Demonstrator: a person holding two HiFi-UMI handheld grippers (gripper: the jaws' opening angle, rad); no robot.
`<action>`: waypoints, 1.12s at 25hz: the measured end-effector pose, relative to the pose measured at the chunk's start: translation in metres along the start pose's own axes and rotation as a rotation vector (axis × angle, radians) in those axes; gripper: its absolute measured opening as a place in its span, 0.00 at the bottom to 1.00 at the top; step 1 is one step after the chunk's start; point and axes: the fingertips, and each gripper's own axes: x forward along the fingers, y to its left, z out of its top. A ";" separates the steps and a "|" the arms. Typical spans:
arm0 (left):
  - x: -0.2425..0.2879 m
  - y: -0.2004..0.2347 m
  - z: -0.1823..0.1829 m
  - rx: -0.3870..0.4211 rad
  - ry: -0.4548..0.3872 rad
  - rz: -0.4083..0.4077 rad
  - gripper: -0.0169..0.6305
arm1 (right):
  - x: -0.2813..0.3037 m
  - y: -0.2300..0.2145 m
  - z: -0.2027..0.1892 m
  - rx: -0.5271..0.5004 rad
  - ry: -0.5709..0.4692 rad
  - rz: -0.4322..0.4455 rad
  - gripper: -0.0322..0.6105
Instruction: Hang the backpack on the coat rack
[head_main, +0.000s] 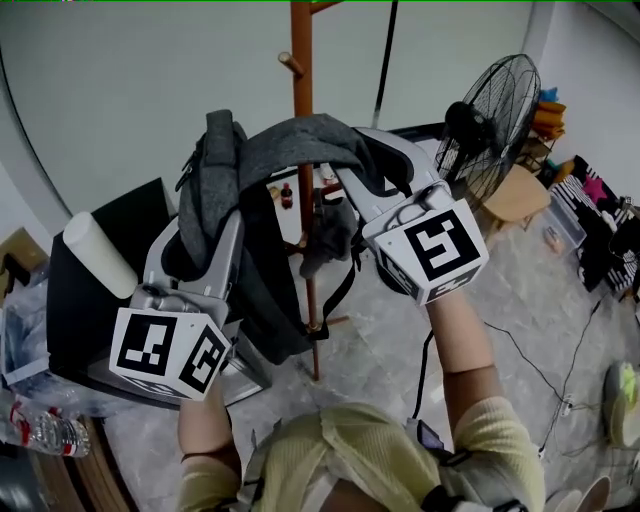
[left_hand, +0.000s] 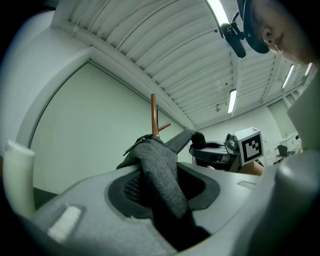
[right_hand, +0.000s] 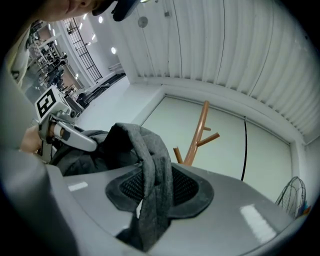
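Left gripper (left_hand: 162, 187), right gripper (right_hand: 157, 187) — jaws tight on backpack straps (head_main: 300, 135) — coat rack (head_main: 303, 70) behind

No readable text, labels or numbers anywhere

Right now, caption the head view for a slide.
Grey backpack held up by left hand-held gripper and right hand-held gripper before the brown coat rack.

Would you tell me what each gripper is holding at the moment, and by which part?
Both hold the grey backpack. The left gripper is shut on one grey strap, the right gripper on a second strap.
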 end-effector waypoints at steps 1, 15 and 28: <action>0.005 0.002 0.002 0.007 0.002 0.002 0.25 | 0.004 -0.005 0.001 -0.007 -0.002 0.000 0.23; 0.051 0.032 0.002 0.097 0.063 0.055 0.27 | 0.068 -0.044 0.008 -0.096 0.013 0.122 0.23; 0.088 0.054 0.024 0.150 0.066 0.111 0.28 | 0.112 -0.072 0.015 0.058 0.089 0.245 0.23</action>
